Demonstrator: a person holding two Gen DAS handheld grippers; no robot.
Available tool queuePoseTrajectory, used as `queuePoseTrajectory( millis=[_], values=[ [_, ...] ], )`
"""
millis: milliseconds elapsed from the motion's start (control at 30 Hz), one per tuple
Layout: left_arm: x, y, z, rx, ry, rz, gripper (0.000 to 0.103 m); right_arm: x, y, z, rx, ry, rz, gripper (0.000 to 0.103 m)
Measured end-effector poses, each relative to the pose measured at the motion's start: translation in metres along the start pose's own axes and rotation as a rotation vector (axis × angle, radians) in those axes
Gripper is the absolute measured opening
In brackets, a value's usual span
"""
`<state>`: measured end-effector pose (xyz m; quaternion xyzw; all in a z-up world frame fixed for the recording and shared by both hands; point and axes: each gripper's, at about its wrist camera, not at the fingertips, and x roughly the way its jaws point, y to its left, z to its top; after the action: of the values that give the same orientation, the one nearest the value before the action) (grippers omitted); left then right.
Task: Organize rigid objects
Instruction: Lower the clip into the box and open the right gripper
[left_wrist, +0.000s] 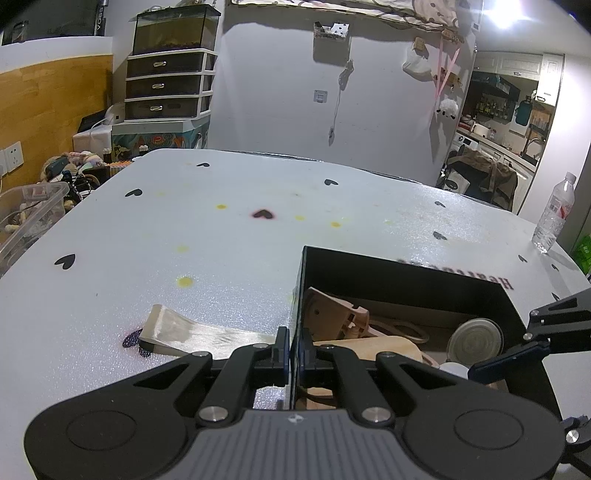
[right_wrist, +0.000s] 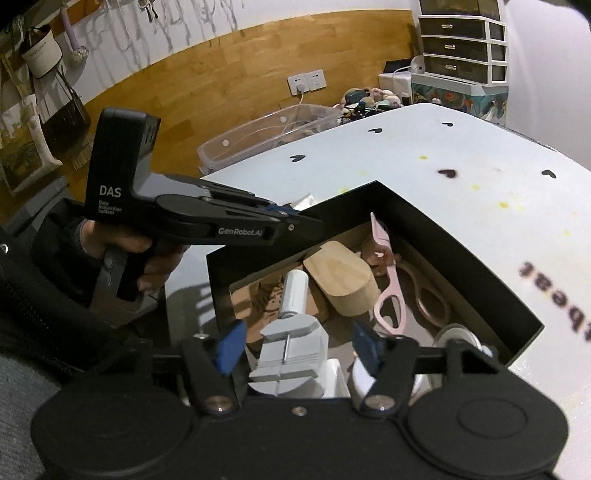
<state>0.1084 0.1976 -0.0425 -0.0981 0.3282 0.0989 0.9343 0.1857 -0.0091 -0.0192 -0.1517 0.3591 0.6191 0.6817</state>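
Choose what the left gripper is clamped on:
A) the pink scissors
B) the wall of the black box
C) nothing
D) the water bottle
B: the left gripper has its jaws shut on the thin side wall of the black box, one finger outside and one inside.

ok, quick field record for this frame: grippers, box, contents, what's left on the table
left gripper: shut on the black box wall
right gripper: open, over the box; grey tool lies between its fingers, pads not pressing
box contents: wooden block, pink scissors, white cylinder, round tin
on table, outside box: ribbon, water bottle
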Motion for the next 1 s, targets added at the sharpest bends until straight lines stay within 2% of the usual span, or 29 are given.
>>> queuePoseTrajectory(
  millis=[167, 400, 433, 500, 600, 733, 967, 1000],
  values=[
    [0.0, 0.0, 0.0, 0.0, 0.0, 0.0, 0.004, -0.003, -0.001, -0.001, 0.013, -0.009, -0.002, 0.063],
    [0.0, 0.0, 0.0, -0.001, 0.0, 0.0, 0.004, -0.009, -0.002, -0.004, 0.016, -0.004, -0.016, 0.054],
    [0.0, 0.0, 0.0, 0.0, 0.0, 0.0, 0.004, -0.011, -0.003, -0.005, 0.02, -0.008, -0.015, 0.051],
    [0.0, 0.0, 0.0, 0.002, 0.0, 0.0, 0.004, -0.013, -0.004, -0.005, 0.024, -0.002, -0.009, 0.033],
    [0.0, 0.0, 0.0, 0.001, 0.0, 0.0, 0.004, -0.01, -0.005, -0.006, 0.017, 0.043, -0.017, 0.017],
    [0.0, 0.0, 0.0, 0.001, 0.0, 0.001, 0.004, 0.001, -0.004, -0.005, 0.016, 0.074, 0.011, 0.016],
    [0.0, 0.0, 0.0, 0.002, 0.0, 0.001, 0.004, 0.014, -0.004, 0.002, 0.026, 0.059, 0.015, 0.017],
    [0.0, 0.0, 0.0, 0.002, 0.0, 0.001, 0.004, 0.014, -0.004, 0.002, 0.027, 0.058, 0.015, 0.019]
  ],
)
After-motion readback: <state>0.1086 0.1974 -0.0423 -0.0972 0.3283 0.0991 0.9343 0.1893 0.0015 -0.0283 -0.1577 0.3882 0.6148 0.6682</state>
